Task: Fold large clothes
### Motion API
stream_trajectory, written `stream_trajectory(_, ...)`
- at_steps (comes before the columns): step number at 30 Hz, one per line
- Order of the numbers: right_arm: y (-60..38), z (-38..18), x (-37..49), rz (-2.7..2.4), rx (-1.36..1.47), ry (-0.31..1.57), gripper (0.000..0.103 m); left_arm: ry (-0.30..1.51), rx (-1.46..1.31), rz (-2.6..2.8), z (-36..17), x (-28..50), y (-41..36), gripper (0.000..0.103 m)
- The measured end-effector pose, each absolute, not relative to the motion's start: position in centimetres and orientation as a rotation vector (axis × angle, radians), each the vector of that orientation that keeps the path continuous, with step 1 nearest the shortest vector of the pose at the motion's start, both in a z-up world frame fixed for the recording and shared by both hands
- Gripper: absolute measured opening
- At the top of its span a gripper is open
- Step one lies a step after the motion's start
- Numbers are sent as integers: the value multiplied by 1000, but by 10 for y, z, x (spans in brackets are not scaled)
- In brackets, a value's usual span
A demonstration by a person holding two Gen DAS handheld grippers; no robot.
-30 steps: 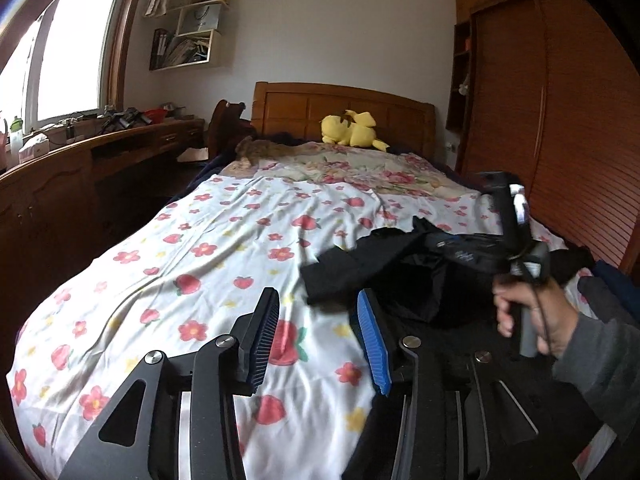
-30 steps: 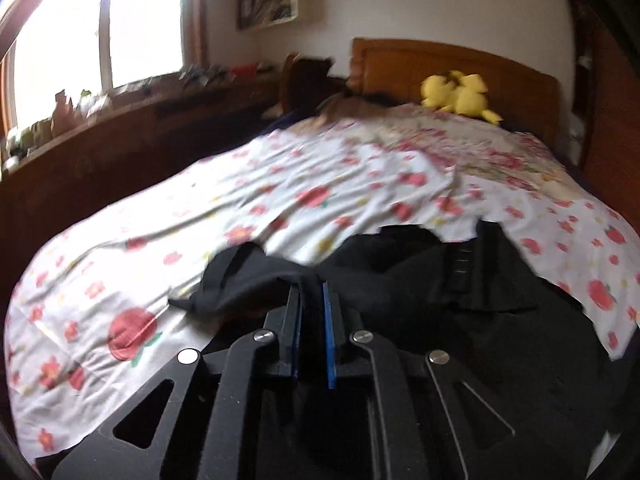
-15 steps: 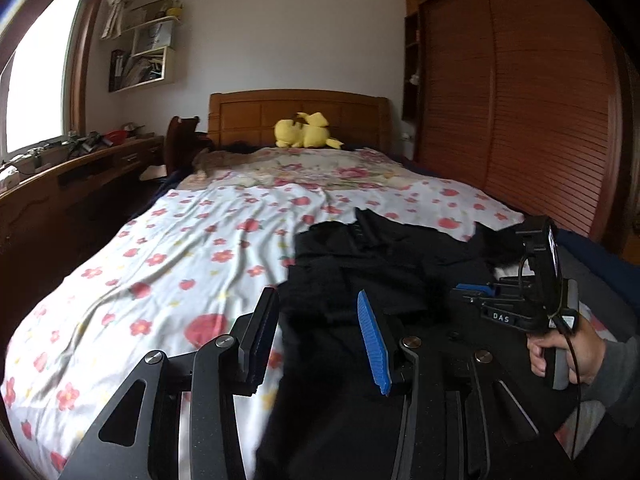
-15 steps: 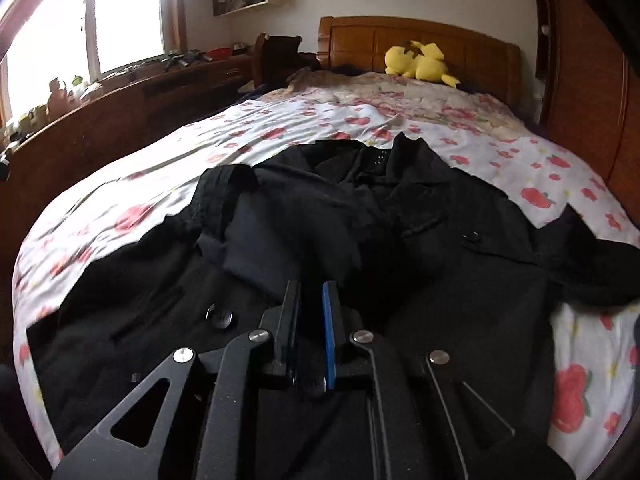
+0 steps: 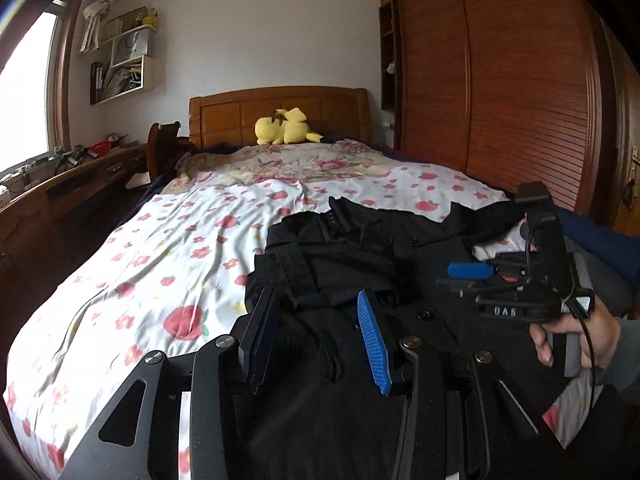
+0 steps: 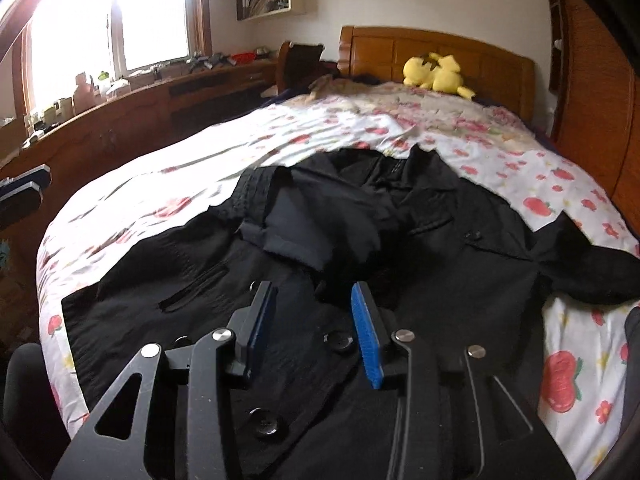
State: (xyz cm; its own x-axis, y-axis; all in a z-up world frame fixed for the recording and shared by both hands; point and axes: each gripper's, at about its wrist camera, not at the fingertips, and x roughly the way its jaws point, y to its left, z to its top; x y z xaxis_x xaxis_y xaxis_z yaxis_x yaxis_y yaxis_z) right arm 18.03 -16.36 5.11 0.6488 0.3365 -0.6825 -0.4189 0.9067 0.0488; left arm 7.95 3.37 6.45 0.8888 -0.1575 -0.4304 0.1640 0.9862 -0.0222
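hovering: parted fingers (image 6: 362,336) above coat (image 6: 440,240)

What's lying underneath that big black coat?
The black coat lies on a flowered bedsheet, which shows around its far and side edges. Whatever is beneath the coat's middle is covered.

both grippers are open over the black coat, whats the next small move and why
Probably send the right gripper to the right sleeve and fold it across the coat. That sleeve lies spread out over the sheet, while the left sleeve appears already folded over the chest. Both grippers are open and hold nothing, the left gripper included.
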Motion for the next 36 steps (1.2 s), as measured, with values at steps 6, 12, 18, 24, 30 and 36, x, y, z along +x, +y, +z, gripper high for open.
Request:
stream_trajectory(6, -127, 29, 205, 494, -188, 782, 40, 445, -18, -150, 38, 101, 69, 42)
stream_trajectory(12, -81, 0, 240, 514, -250, 833, 40, 501, -29, -124, 14, 117, 98, 42)
stream_trajectory(18, -45, -20, 275, 520, -315, 869, 40, 513, -26, -100, 7, 113, 112, 42)
stream_trajectory(24, -24, -33, 300, 491, -402, 935, 40, 527, -53, -109, 6, 109, 114, 42)
stream_trajectory(30, -35, -30, 308, 465, -379, 947, 14, 525, -41, -124, 5, 103, 107, 42)
stream_trajectory(36, -77, 30, 276, 438, -243, 756, 3, 527, -41, -166, 5, 96, 99, 42)
